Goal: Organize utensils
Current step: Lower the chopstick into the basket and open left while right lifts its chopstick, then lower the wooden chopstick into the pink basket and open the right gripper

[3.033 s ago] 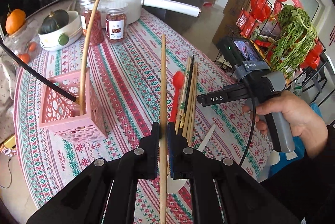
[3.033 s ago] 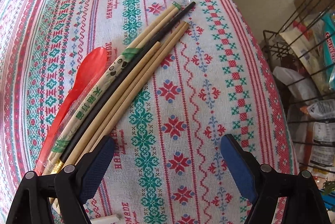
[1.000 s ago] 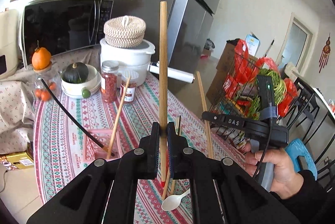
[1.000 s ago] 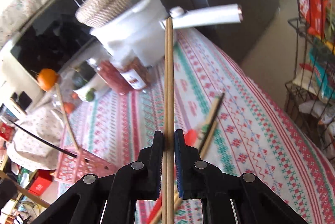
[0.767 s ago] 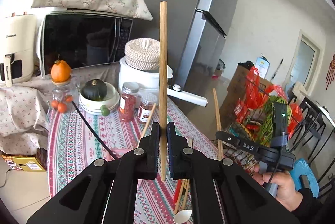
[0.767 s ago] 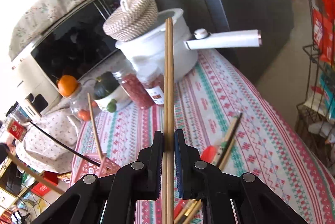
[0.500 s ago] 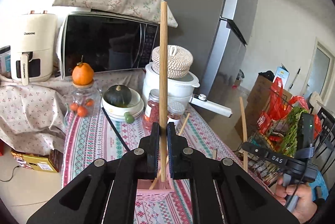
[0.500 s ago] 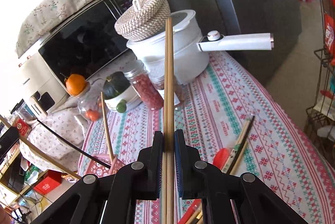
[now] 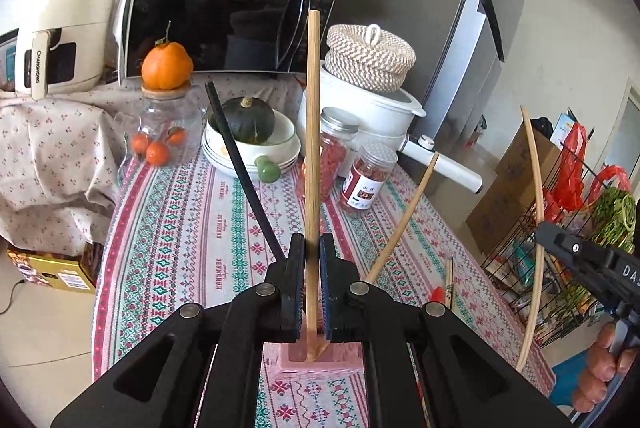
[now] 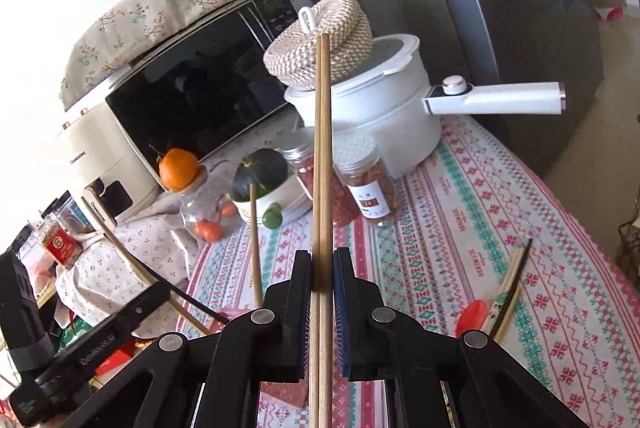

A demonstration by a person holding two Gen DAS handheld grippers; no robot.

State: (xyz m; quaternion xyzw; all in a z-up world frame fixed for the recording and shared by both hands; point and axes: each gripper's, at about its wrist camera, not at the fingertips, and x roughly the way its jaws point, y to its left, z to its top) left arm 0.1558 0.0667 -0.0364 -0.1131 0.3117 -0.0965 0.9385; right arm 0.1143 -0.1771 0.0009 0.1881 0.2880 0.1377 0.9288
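My left gripper (image 9: pixel 311 248) is shut on a wooden chopstick (image 9: pixel 312 132), held upright with its lower end inside the pink lattice holder (image 9: pixel 316 364) below the jaws. A black chopstick (image 9: pixel 244 168) and another wooden one (image 9: pixel 404 216) lean out of that holder. My right gripper (image 10: pixel 322 264) is shut on a pair of wooden chopsticks (image 10: pixel 322 148), held upright above the table; it also shows in the left wrist view (image 9: pixel 560 244). More chopsticks (image 10: pixel 510 292) and a red spoon (image 10: pixel 472 316) lie on the patterned tablecloth.
A white pot with a long handle (image 10: pixel 376 116) with a woven lid, two spice jars (image 10: pixel 370 188), a bowl with a green squash (image 9: pixel 250 136), a glass jar topped by an orange (image 9: pixel 166 108), a microwave (image 9: pixel 220 20) and a wire rack with vegetables (image 9: pixel 580 212) surround the table.
My left gripper has carried its chopstick over to the pink holder and lowered its end in. My right gripper has lifted its chopsticks off the table and holds them upright.
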